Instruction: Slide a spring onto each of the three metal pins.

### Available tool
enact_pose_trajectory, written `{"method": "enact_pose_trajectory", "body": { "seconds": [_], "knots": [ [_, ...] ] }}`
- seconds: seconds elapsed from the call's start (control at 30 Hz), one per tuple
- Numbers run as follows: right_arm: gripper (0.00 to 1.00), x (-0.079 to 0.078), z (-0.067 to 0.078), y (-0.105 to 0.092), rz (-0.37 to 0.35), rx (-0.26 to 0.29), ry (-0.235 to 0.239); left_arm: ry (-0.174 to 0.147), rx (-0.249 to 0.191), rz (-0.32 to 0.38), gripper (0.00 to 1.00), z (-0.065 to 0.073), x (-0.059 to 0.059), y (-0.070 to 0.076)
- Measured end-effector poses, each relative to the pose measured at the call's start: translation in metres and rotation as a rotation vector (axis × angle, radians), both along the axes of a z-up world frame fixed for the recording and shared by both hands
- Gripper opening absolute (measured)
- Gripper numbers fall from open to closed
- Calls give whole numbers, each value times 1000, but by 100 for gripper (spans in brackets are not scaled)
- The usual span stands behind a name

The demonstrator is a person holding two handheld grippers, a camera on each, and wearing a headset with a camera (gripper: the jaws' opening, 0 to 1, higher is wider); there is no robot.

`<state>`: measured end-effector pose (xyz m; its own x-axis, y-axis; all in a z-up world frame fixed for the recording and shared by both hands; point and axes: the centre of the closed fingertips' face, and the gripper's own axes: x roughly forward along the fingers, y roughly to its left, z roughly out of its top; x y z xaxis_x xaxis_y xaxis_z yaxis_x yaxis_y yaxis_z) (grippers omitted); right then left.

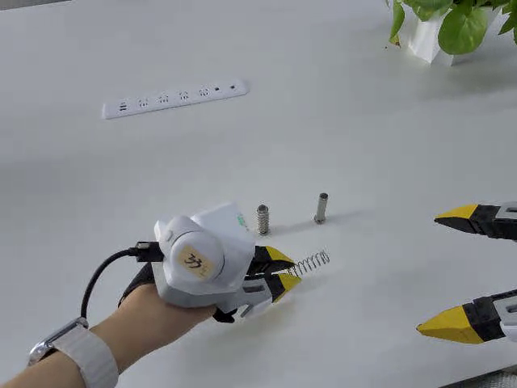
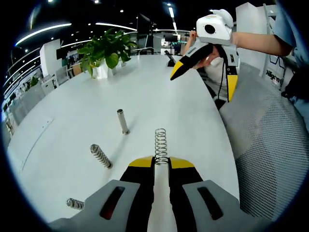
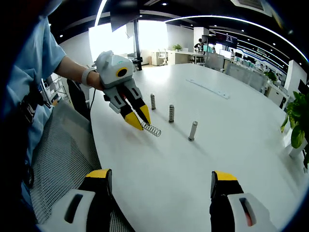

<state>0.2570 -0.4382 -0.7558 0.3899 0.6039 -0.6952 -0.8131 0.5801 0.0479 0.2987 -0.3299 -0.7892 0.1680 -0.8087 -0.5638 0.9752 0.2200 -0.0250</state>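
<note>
While we held the left gripper (image 1: 288,270) pinched on one end of a spring (image 1: 312,262), the coil stuck out over the table (image 1: 363,121), its free end near the foot of the bare pin (image 1: 321,208) but not touching it. Just beside the bare pin stood a second pin (image 1: 262,219) already wearing a coil (upright, seated down its shaft). Farther from the bare pin in the same row stood a third sprung pin (image 3: 153,101). Our right gripper (image 1: 428,272) hung well apart from the bare pin on its other side, jaws spread wide, holding nothing. A white power strip (image 1: 174,99) lay far behind the bare pin.
</note>
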Motion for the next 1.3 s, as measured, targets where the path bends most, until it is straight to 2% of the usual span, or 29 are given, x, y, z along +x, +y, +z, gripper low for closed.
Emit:
{"method": "enact_pose_trajectory", "body": {
  "seconds": [0.23,0.43,0.6,0.7,0.83,1.07,1.3],
  "knots": [
    [82,10,12,18,76,3,-20,-29,-31,54,7,17,-5,19],
    [77,15,21,43,169,15,-30,-48,-61,103,7,29,-15,35],
    [74,17,26,63,240,24,-36,-67,-80,139,7,38,-18,46],
    [71,17,28,75,271,48,-32,-72,-86,157,7,39,-21,53],
    [69,17,28,88,328,37,-37,-73,-84,172,7,39,-26,62],
    [63,14,20,105,425,24,-12,-77,-89,176,7,42,-31,68],
    [56,20,23,121,507,18,-12,-90,-100,182,7,47,-29,68]
  ]
}}
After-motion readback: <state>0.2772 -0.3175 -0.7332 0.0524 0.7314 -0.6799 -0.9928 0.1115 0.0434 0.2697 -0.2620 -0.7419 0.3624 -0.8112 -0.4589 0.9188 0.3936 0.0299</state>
